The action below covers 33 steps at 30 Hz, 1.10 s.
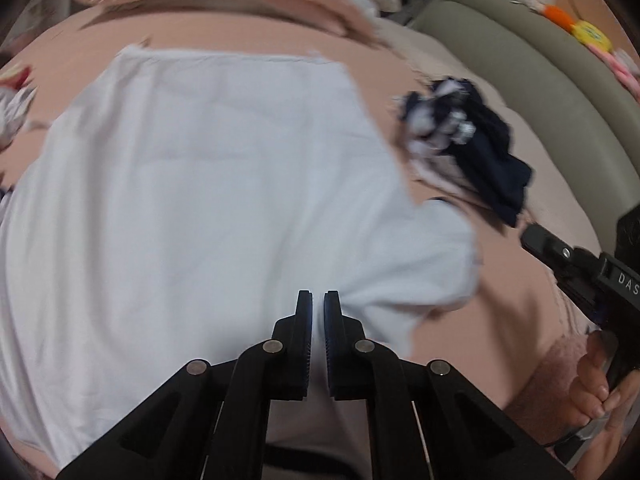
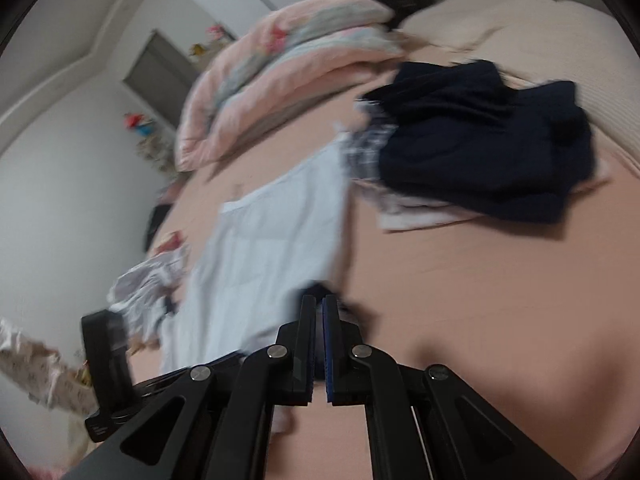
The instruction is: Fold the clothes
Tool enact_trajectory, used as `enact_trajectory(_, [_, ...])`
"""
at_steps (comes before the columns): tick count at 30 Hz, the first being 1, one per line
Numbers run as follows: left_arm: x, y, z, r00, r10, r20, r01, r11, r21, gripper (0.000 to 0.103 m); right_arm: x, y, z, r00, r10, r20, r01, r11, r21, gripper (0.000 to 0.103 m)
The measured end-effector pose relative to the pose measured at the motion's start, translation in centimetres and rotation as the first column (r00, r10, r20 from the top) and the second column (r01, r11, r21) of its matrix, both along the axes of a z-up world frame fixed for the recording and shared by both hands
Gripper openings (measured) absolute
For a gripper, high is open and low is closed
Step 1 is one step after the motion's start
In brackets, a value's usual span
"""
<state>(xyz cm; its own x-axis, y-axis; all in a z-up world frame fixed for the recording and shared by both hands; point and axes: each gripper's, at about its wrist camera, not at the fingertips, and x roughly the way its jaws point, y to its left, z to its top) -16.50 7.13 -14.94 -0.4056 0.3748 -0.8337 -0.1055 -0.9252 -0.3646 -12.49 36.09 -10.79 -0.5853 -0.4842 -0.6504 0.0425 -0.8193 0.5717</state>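
Both pairs of fingers are pressing together on the white shirt (image 1: 200,184) (left gripper (image 1: 318,300) mid-fabric, right gripper (image 2: 319,304) at its dark-trimmed edge); lifting evenly should be keeping the fold straight.

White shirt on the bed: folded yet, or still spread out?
Mostly spread. The white shirt lies flat and wide across the pink sheet, with one sleeve sticking out sideways and no fold visible across the body.

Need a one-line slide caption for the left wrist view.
Left tool shut above a spread white garment on a pink bed, dark clothes pile beyond.
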Motion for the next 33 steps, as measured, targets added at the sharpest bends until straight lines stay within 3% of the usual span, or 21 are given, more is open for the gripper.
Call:
enact_trajectory(3, [0.4,-0.4,-0.2,1.0,0.007,0.008,-0.007,0.999,0.05,0.004,-0.3,-0.6,-1.9,0.994,0.075,0.08,-0.063,0.988,-0.142,0.004])
enact_trajectory(4, [0.5,-0.5,-0.2,1.0,0.009,0.009,-0.01,0.998,0.067,0.004,-0.3,-1.0,-2.5,0.99,0.104,0.1,-0.082,0.975,-0.206,0.012])
enact_trajectory(5, [0.6,-0.7,-0.3,1.0,0.011,0.011,-0.012,0.996,0.084,0.004,0.0,-1.2,-3.0,0.988,0.095,0.122,-0.069,0.976,-0.205,0.019])
enact_trajectory(6, [0.8,-0.5,-0.1,1.0,-0.001,0.003,0.001,0.996,0.089,0.004,0.3,-1.3,-3.3,0.987,0.073,0.146,-0.046,0.982,-0.182,0.037])
enact_trajectory(7, [0.9,-0.4,0.1,1.0,-0.016,-0.006,0.016,0.996,0.091,0.004,0.7,-1.4,-3.7,0.984,0.05,0.169,-0.023,0.987,-0.159,0.044])
enact_trajectory(12, [1.4,1.2,0.9,0.993,-0.108,-0.04,0.113,0.98,0.161,0.005,1.2,-1.3,-4.5,0.984,-0.016,0.177,0.03,0.997,-0.076,0.049])
enact_trajectory(14, [1.7,2.0,0.7,0.989,-0.138,-0.047,0.144,0.978,0.152,0.005,0.1,-2.0,-5.1,0.985,0.017,0.171,-0.009,0.999,-0.043,0.048])
enact_trajectory(15, [1.8,2.3,0.6,0.989,-0.144,-0.039,0.148,0.979,0.143,0.005,-0.6,-2.7,-5.4,0.983,0.06,0.176,-0.057,0.998,-0.025,0.03])
enact_trajectory(16, [1.8,2.6,0.4,0.988,-0.149,-0.029,0.152,0.979,0.134,0.005,-0.7,-3.5,-5.3,0.982,0.088,0.169,-0.091,0.996,0.013,0.003])
enact_trajectory(20, [2.1,2.6,0.7,0.986,-0.162,-0.034,0.165,0.977,0.137,0.005,0.5,-5.4,-3.8,0.985,0.134,0.112,-0.155,0.965,0.209,0.003])
enact_trajectory(25, [2.4,3.5,0.9,0.974,-0.222,-0.04,0.225,0.965,0.134,0.005,4.2,-1.5,2.5,0.989,0.042,-0.14,0.023,0.901,0.433,0.003])
enact_trajectory(27, [2.8,4.9,0.4,0.96,-0.28,-0.026,0.281,0.952,0.123,0.005,5.2,0.1,3.5,0.982,0.015,-0.187,0.078,0.872,0.482,0.003])
enact_trajectory(30, [3.2,7.7,-2.4,0.926,-0.368,0.09,0.365,0.93,0.045,0.005,4.1,1.3,1.6,0.994,-0.071,-0.082,0.104,0.844,0.526,0.003])
enact_trajectory(33, [3.1,7.9,-2.1,0.926,-0.365,0.094,0.363,0.931,0.042,0.005,3.3,2.9,-0.4,0.987,-0.157,0.016,0.124,0.836,0.535,0.004])
